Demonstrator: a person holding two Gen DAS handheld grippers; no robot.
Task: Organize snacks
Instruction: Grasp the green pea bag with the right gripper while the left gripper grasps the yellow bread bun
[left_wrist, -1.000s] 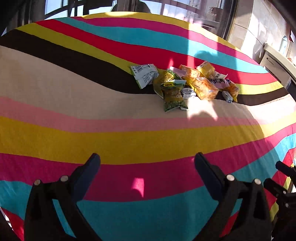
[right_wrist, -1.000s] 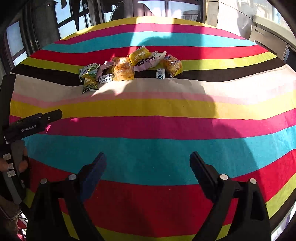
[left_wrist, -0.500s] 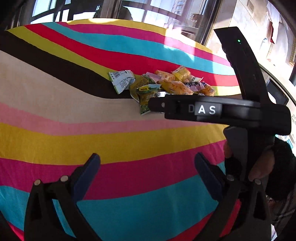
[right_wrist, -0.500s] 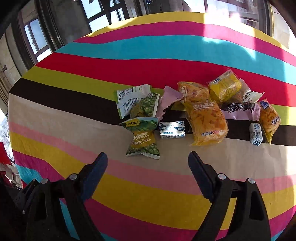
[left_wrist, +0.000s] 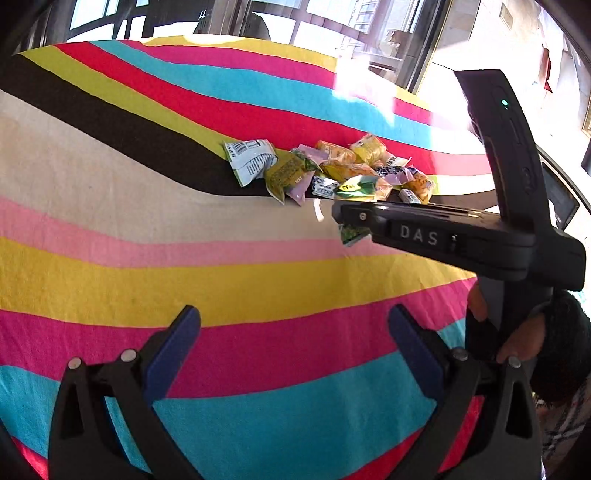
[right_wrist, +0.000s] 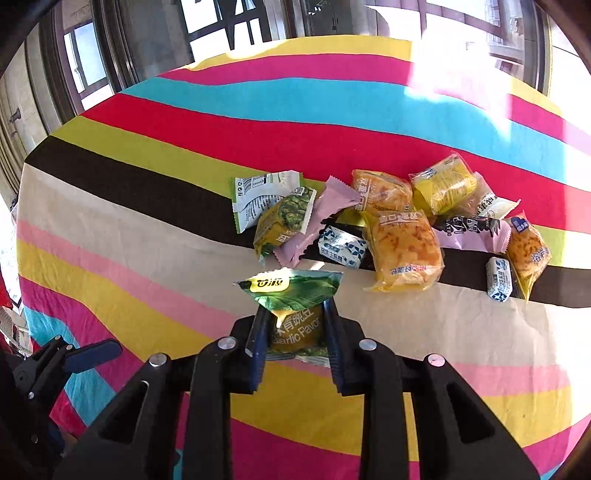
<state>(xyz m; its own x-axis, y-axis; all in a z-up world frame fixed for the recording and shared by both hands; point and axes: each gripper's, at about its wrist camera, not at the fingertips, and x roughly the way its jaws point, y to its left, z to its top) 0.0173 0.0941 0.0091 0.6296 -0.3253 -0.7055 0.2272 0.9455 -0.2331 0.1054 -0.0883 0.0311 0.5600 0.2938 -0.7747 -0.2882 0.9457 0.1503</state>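
Now the right tool pinches the pea packet low; lifted fast, the slick film could slip free.

I count two green garlic-pea packets, one white packet with a barcode lying face down, two pink wrappers, two small blue-and-white candies, three orange bread packs, and one yellow cake pack. A pale packet behind that one is partly hidden. That makes twelve snacks.
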